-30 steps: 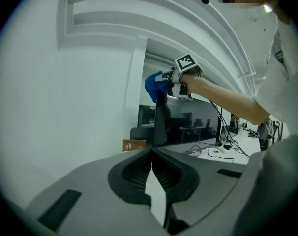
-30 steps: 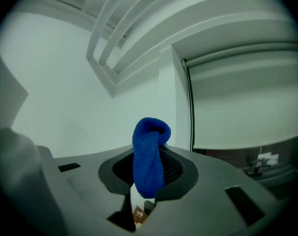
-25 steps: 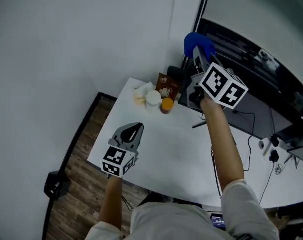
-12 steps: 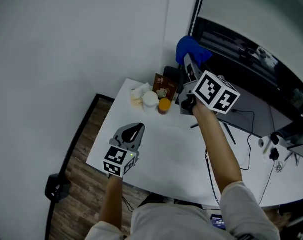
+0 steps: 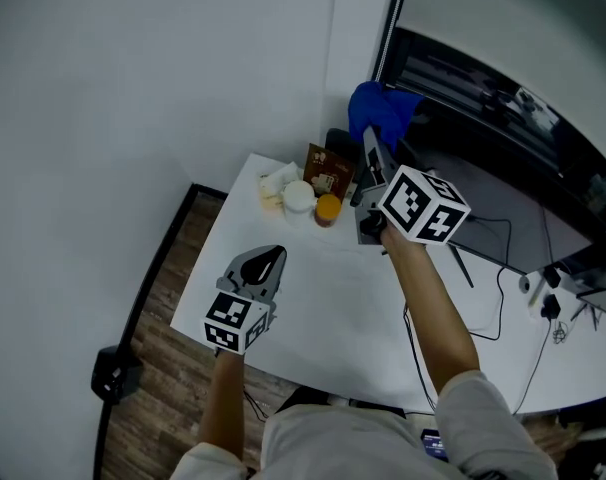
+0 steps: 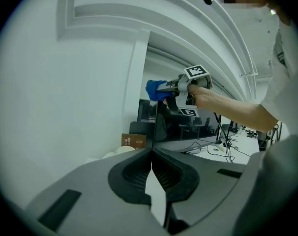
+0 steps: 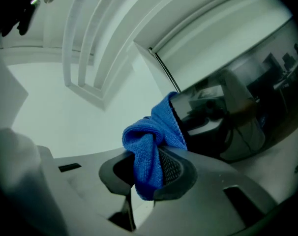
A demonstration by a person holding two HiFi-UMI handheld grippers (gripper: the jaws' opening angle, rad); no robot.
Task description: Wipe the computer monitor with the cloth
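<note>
The right arm reaches forward and up from the lower right, forearm nearly straight (the sleeve ends above the elbow). Its hand holds the right gripper (image 5: 370,148) raised above the back of the surface (image 5: 333,308), jaws aimed at the left end of the monitor (image 5: 463,78). The jaws are clamped on the blue cloth (image 7: 151,146), which bunches up out of them and hangs over one jaw. In the head view the cloth (image 5: 380,113) sits at the monitor's upper left corner; whether it touches the screen cannot be told.

The left arm is bent and low, holding the left gripper (image 5: 271,258) over the near left part of the surface, pointing forward. Its jaws are pressed together with nothing between them.

A brown packet (image 5: 328,168) and a white tub (image 5: 299,196) stand at the surface's back left, below the cloth.
</note>
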